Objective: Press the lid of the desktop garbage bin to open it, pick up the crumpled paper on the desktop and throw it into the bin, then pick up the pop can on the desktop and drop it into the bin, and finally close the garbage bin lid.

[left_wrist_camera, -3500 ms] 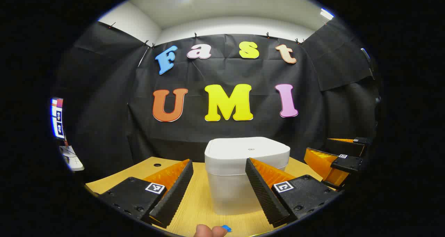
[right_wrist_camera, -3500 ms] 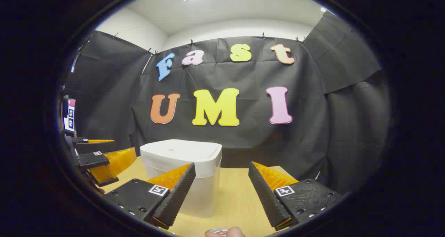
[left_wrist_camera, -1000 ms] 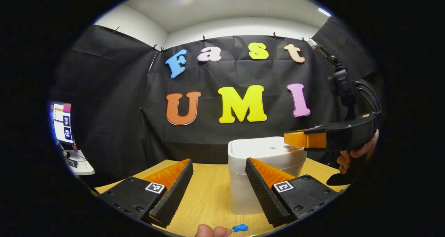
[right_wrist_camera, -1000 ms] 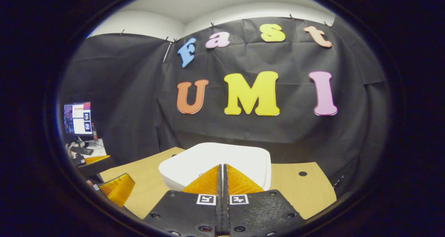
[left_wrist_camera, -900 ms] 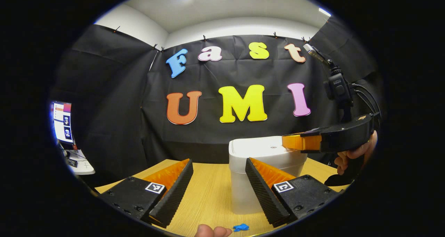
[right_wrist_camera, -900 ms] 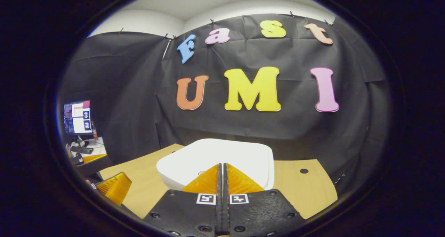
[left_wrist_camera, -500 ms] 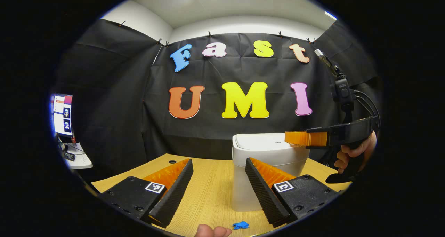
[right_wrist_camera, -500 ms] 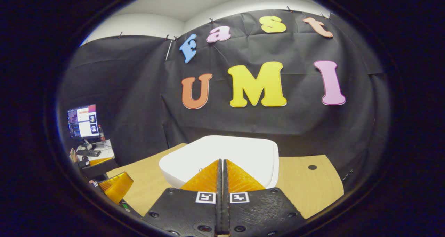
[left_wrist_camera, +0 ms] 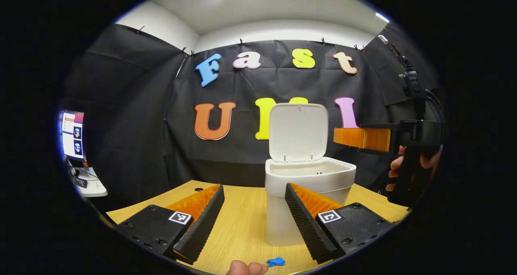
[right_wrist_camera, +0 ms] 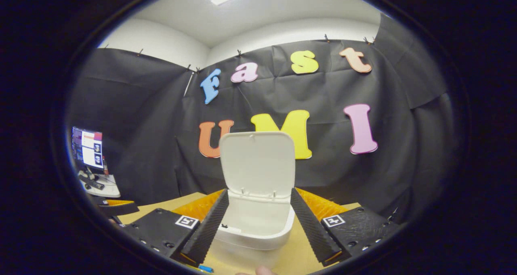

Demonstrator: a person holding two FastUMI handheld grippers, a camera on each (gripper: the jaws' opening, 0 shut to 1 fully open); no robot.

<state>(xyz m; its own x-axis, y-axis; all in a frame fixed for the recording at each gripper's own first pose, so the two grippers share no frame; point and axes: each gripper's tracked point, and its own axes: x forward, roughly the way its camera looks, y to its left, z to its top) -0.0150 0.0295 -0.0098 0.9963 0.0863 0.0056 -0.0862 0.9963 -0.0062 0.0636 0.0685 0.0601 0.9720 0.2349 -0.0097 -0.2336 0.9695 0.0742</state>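
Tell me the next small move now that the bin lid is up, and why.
Probably bring one gripper down to the desk to find the crumpled paper. The lid stands upright over the open bin, so the press is done. Both the left gripper and the right gripper are open and hold nothing. The paper's spot cannot be told here.

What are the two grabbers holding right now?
Nothing. The left gripper and the right gripper are both open with nothing between their fingers. The bin's lid stands open.
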